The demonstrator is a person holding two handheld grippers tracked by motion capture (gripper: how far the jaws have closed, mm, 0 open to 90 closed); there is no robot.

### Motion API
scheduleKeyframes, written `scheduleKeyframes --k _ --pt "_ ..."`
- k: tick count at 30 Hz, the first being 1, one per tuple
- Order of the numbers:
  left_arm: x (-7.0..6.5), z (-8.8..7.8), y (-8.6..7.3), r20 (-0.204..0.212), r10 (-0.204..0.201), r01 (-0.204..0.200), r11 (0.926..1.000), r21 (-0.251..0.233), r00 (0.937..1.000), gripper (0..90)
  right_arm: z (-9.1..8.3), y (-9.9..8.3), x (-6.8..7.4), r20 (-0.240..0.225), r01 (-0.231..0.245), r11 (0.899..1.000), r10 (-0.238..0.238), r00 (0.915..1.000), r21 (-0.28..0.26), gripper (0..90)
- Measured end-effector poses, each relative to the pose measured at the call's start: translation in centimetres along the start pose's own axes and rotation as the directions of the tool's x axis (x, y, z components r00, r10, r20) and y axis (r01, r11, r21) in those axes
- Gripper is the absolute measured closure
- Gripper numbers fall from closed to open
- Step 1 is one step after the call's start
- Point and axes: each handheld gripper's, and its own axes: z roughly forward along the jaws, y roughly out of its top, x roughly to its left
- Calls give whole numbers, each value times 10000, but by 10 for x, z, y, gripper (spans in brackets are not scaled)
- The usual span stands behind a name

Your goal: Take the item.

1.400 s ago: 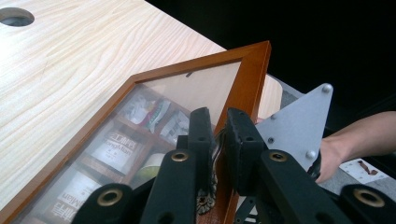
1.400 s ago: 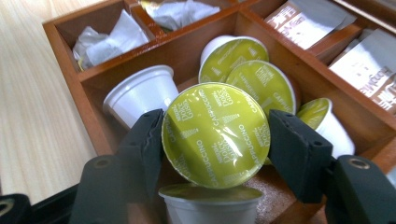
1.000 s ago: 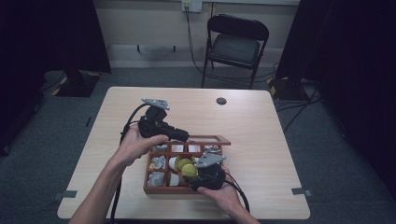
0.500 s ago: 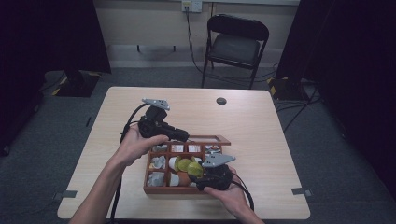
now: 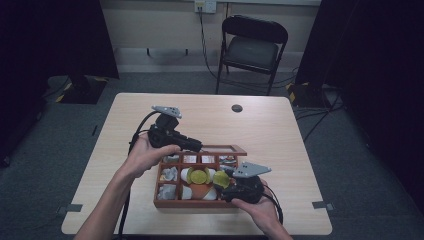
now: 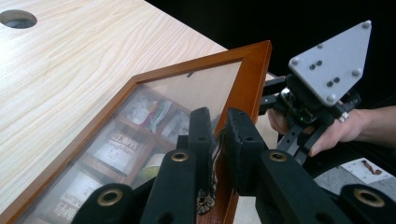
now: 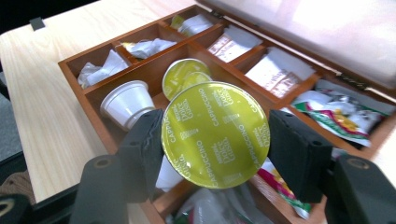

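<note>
The right hand-held gripper (image 7: 215,140) is clamping a yellow-lidded coffee capsule (image 7: 215,134) between its two black jaws, which are standing fairly wide apart with the foil lid, printed "CAPPUCCINO", facing the camera; in the high view this gripper (image 5: 226,184) is sitting at the near right part of the wooden box (image 5: 165,202), with the capsule (image 5: 221,179) lifted just above the compartments; the left hand-held gripper (image 6: 215,135) is closing its jaws almost together on the front edge of the box's hinged lid (image 6: 245,88), a wooden frame around a clear pane, and is holding it tilted up; in the high view that gripper (image 5: 192,145) is reaching from the left hand (image 5: 145,157) to the lid (image 5: 227,149) at the far side of the box; the box is lying on the pale tabletop (image 5: 280,135), divided into compartments; in the right gripper view the near row is holding a white capsule (image 7: 127,103) lying on its side and another yellow-lidded capsule (image 7: 183,74) beside it; the compartments at the left end are holding crumpled pale wrappers (image 7: 100,67); the far row is holding flat sachets (image 7: 229,42) and, at the right, colourful packets (image 7: 343,114); a small dark round hole (image 5: 237,108) is sitting in the tabletop well beyond the box; a black folding chair (image 5: 252,50) is standing on the floor past the far edge.
</note>
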Motion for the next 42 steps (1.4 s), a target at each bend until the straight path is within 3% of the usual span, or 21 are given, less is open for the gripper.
scheduleKeyframes --k 20,37,42 --pt "0 0 -1 41 -15 15 10000 65 10000 811 -18 -8 -31 728 -447 9985 469 9962 -309 377" --pt "-1 0 -1 -27 -60 60 9999 100 10000 810 -32 -15 -67 1481 -930 9946 988 9840 -454 377" --pt "-2 1 -1 -50 -57 58 9999 123 10000 810 -33 -16 -71 1576 -1004 9940 1060 9818 -431 377"
